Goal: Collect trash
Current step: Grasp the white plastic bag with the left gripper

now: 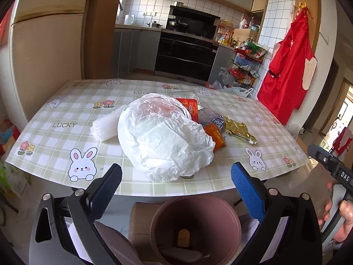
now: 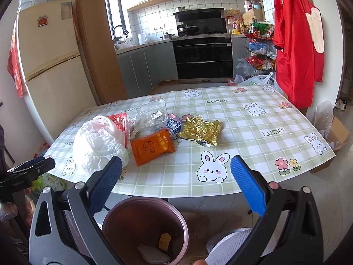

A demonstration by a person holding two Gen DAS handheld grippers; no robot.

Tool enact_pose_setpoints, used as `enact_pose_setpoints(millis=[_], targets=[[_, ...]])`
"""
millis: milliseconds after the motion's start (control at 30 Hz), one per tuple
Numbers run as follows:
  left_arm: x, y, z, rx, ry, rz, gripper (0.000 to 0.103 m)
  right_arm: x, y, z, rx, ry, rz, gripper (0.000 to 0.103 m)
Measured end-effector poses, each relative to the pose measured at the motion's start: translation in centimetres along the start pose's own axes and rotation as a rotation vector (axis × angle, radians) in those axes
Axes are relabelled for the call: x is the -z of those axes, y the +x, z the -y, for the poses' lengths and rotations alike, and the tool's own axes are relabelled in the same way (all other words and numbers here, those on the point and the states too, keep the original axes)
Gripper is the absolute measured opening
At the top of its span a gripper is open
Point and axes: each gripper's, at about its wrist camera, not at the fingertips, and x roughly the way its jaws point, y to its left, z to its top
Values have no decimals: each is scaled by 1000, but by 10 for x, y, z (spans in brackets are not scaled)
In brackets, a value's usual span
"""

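Observation:
A heap of trash lies on the rabbit-print table (image 1: pixel 66 114) (image 2: pixel 275 119): a crumpled white plastic bag (image 1: pixel 163 137) (image 2: pixel 99 142), an orange packet (image 2: pixel 152 149) (image 1: pixel 215 135), a gold foil wrapper (image 2: pixel 201 130) (image 1: pixel 239 129), a clear plastic tray (image 2: pixel 151 114), a red wrapper (image 2: pixel 118 120) and a blue-white wrapper (image 2: pixel 174 125). A brown bin (image 1: pixel 195 229) (image 2: pixel 145 229) stands below the table's near edge with a few pieces inside. My left gripper (image 1: pixel 176 190) and right gripper (image 2: pixel 176 183) are both open and empty, held short of the table above the bin.
A cream fridge (image 2: pixel 48 59) stands at the left, a black oven and stove (image 2: pixel 204 57) behind the table. A wire rack of groceries (image 1: pixel 247 66) and a red apron (image 2: pixel 295 39) are at the right. Bags and a cardboard box (image 2: pixel 335 132) lie on the floor.

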Motion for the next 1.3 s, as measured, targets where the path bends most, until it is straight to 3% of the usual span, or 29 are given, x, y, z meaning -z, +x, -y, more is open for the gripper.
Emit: enact_pose_setpoints(millis=[100,233,567,633,667,700,767,867,1000,1300], targets=[[-7,26,-8,10,-74,-47,89,0,8,1,1,-1,-6,97],[-9,57,-21,-33,-164,-101,88,2,21,6,11,-3,-31,97],[-2,110,-23,-109,-173,-183,88,15,58,26,6,34,-106,97],[-2,114,-22,-124,-161,-185,82,16,62,27,6,33,-113,97],[-1,115,-21,-134,-145,-186,68,17,63,27,6,32,-116,97],[-1,116,-21,-140,-128,-183,51,17,65,27,6,33,-118,97],[0,112,-23,-154,-118,-169,35,18,67,28,4,37,-123,97],[-2,100,-35,-147,-152,-134,21,19,68,27,3,30,-128,97],[-9,81,-47,-153,-165,-75,16,17,71,26,3,23,-133,97],[-41,40,-68,-175,-174,75,15,3,82,19,-33,21,-121,97]])
